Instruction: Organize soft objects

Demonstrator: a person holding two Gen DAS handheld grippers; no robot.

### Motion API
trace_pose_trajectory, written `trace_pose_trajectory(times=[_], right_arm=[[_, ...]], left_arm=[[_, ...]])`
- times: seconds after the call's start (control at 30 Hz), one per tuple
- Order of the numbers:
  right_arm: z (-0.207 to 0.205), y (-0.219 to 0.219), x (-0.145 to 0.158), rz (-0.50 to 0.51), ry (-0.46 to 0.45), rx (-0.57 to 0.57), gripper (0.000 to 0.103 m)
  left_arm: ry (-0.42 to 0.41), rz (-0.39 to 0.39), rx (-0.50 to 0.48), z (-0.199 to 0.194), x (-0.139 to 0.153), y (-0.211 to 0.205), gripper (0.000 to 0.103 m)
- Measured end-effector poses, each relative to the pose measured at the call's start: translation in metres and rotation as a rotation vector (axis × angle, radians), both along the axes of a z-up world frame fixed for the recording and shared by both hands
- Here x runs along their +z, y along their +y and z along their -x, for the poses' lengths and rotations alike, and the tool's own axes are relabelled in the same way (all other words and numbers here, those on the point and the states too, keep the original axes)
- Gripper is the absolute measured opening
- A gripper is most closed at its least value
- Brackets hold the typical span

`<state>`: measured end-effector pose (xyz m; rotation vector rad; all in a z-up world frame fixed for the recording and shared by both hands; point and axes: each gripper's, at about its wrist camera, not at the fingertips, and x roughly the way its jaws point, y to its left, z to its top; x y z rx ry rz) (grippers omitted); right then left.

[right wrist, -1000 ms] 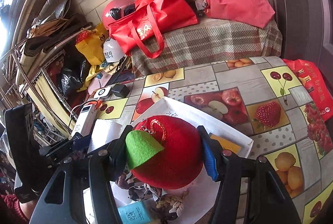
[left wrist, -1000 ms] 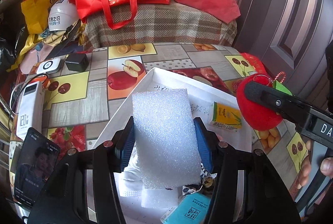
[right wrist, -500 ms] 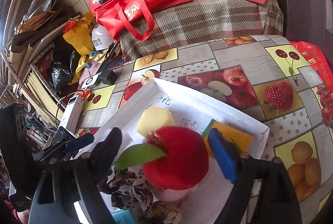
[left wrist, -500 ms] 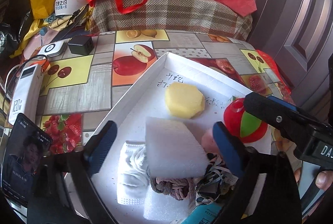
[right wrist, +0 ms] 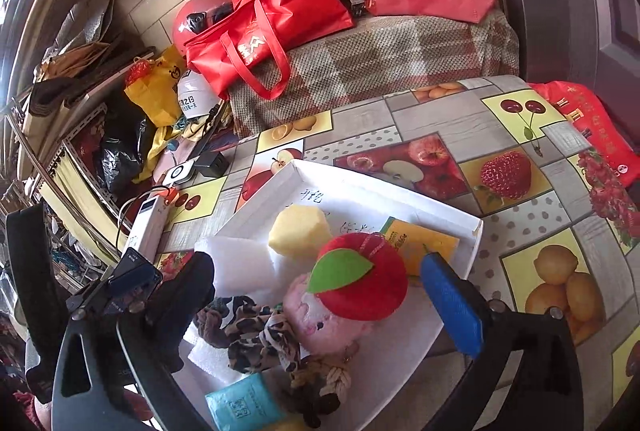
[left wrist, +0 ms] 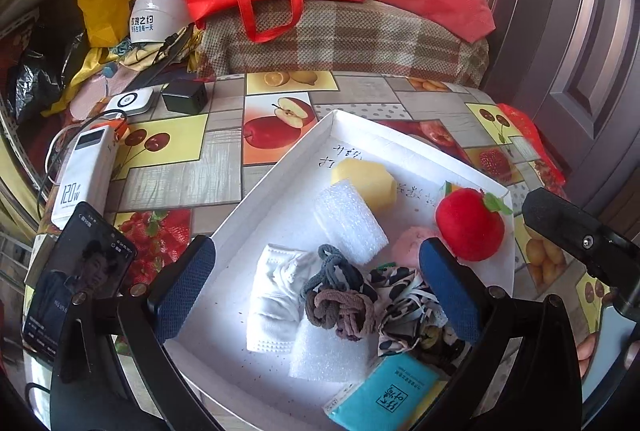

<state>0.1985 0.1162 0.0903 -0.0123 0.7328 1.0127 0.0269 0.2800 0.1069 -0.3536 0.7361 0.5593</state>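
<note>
Left wrist view shows the left gripper (left wrist: 316, 283) spread wide and holding nothing above the white tray (left wrist: 280, 175), where the white foam block (left wrist: 350, 221) leans against the yellow sponge (left wrist: 364, 183) near the tray's far corner and the red plush apple (left wrist: 470, 223) sits at its right edge. Right wrist view shows the right gripper (right wrist: 320, 295) also spread and empty, with the red plush apple (right wrist: 366, 281) lying on a pink plush toy (right wrist: 328, 323) beside the tray's (right wrist: 452, 217) right rim, near a leopard-print scrunchie (right wrist: 260, 339).

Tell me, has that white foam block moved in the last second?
Yes. The white foam block left the left gripper, whose jaws now stand open, and lies in the white tray beside the yellow sponge.
</note>
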Motion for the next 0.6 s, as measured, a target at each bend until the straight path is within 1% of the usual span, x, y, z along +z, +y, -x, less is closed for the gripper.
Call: trace_pose_trajectory(times=[0.17,0.33,0.43,0.5,0.6], right_arm=[[0.02,-0.03,0.028,-0.051,-0.065,-0.018,0.103],[0.046,-0.069,0.068,-0.122,-0.188,-0.035,0.103],[0.065,-0.092,0.092,-0.162,-0.277,-0.049,0.103],[0.079,-0.109,0.106,-0.188,-0.329,-0.056,0.103],[0.099,-0.129,0.124,-0.195,-0.406,-0.072,0.103]], left_arm=[[-0.037,-0.01,0.012,0.024,0.025,-0.016,0.103],[-0.085,-0.035,-0.011,0.052,0.057,-0.038,0.103],[-0.076,-0.087,-0.007,0.067,0.075,-0.055,0.103],[-0.052,-0.135,0.009,0.077,0.084,-0.068,0.103],[-0.03,-0.184,0.03,0.093,0.094,-0.085,0.103]])
